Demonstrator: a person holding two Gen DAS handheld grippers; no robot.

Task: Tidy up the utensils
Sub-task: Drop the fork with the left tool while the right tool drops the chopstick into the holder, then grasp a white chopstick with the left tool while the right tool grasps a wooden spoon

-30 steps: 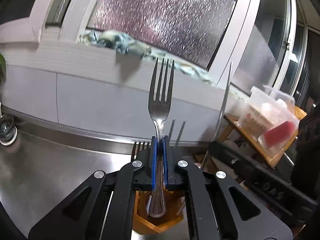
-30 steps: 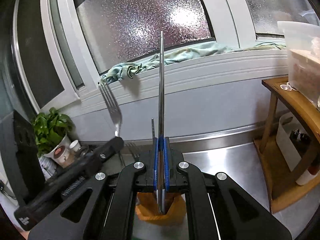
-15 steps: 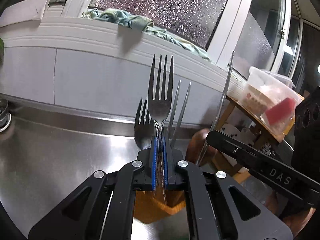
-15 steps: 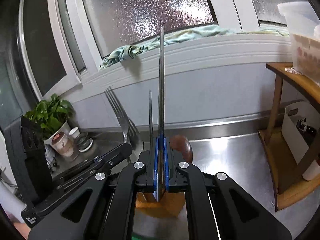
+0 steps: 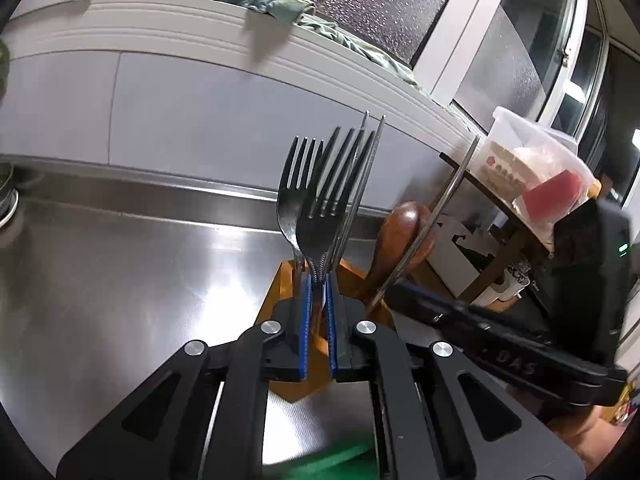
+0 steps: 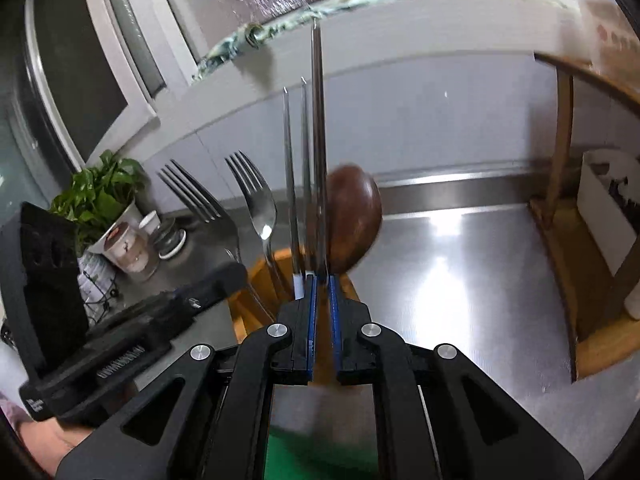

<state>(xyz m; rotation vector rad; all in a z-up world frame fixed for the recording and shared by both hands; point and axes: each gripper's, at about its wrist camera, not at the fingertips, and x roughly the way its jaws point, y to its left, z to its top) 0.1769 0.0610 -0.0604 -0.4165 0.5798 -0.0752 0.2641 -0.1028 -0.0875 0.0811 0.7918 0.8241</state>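
A wooden utensil holder (image 5: 286, 312) stands on the steel counter, also in the right wrist view (image 6: 260, 276). My left gripper (image 5: 318, 280) has its jaws slightly parted around a fork (image 5: 322, 208) that stands in the holder beside another fork (image 5: 292, 196) and two metal chopsticks (image 5: 362, 184). My right gripper (image 6: 322, 280) has its jaws slightly parted around a metal chopstick (image 6: 318, 140), next to two chopsticks (image 6: 296, 168) and a brown wooden spoon (image 6: 354, 216) in the holder.
A steel counter (image 5: 120, 280) runs to a grey wall. A potted plant (image 6: 100, 192) and cups stand at the left. A wooden shelf (image 6: 568, 200) with plastic containers (image 5: 532, 176) stands at the right. A green item (image 6: 320, 456) lies below the grippers.
Both grippers lowered their utensils into the holder. The jaws of both have parted a little from the fork and the chopstick.
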